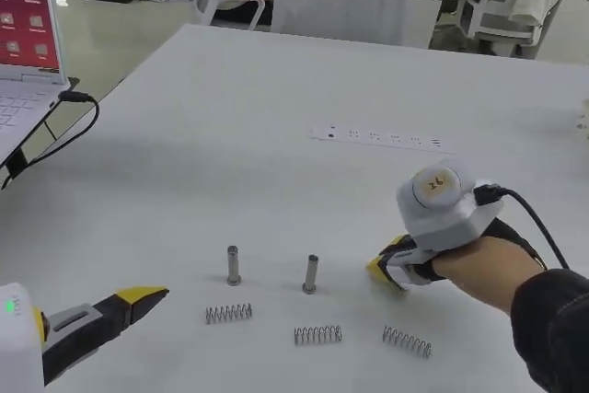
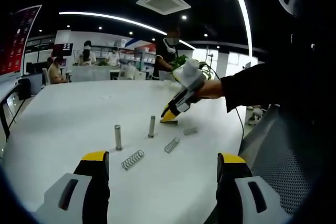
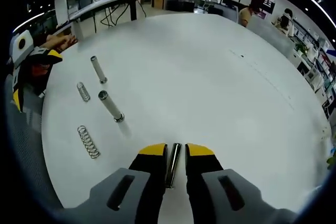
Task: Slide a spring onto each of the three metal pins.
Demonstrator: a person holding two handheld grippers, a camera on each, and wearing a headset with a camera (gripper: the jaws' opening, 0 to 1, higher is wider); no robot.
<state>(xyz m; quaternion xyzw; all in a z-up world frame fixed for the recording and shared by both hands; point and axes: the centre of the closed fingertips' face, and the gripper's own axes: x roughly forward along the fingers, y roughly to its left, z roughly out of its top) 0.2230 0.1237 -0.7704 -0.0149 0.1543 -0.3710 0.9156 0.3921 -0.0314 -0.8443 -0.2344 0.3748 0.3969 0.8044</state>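
Two metal pins stand upright on the white table, the left pin point(image 1: 234, 265) point(image 2: 118, 137) point(image 3: 97, 69) and the middle pin point(image 1: 311, 274) point(image 2: 151, 126) point(image 3: 111, 106). My right gripper point(image 1: 384, 270) point(image 3: 176, 148) point(image 2: 170, 114) is low on the table to their right, shut on a third pin point(image 3: 172, 162). Three springs lie flat in front of the pins: the left spring point(image 1: 228, 313) point(image 2: 133, 159), the middle spring point(image 1: 317, 334) point(image 2: 171, 145) and the right spring point(image 1: 407, 341) point(image 2: 190, 130). At the near left my left gripper point(image 1: 152, 299) point(image 2: 165, 163) is open and holds nothing.
A laptop point(image 1: 23, 43) with a black cable point(image 1: 78, 108) sits at the table's far left edge. A flush power strip point(image 1: 382, 138) is set into the table behind the pins. Chairs point(image 1: 345, 11) and a seated person stand beyond the far edge.
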